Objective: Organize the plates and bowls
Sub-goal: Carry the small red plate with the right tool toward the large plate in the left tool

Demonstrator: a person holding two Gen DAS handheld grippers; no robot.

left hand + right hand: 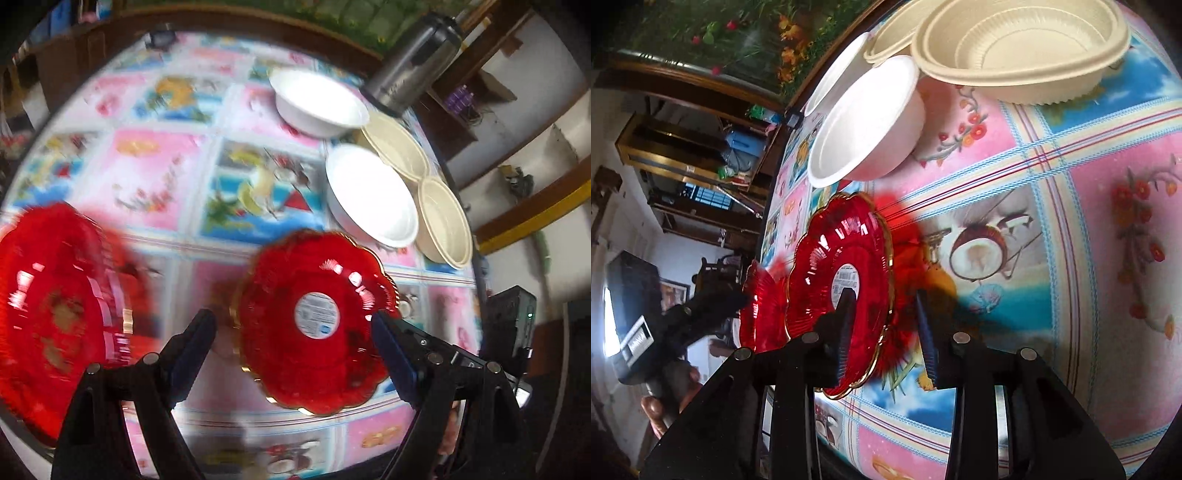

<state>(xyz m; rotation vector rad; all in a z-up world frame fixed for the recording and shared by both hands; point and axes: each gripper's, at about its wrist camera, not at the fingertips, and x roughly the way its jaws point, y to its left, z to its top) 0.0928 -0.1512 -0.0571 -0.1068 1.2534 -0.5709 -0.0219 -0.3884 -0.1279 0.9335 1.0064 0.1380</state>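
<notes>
Left wrist view
- Left gripper [295, 332]: standing wide apart, holding nothing, hovering over the plate.
- Red plate with sticker [314, 325]: lying flat low in the middle, likely next for stacking.
- Second red plate [55, 314]: blurring at lower left.
- White bowls [369, 199]: sitting upper right, beside cream bowls [443, 221], grouped like with like.

Right wrist view
- Right gripper [886, 325]: standing a little apart, pressing on nothing; rim of the red plate with sticker [842, 288] lying just left of the gap.
- Cream bowls [1019, 51]: sitting at top.
- Tablecloth [1052, 221]: covering the table.
</notes>
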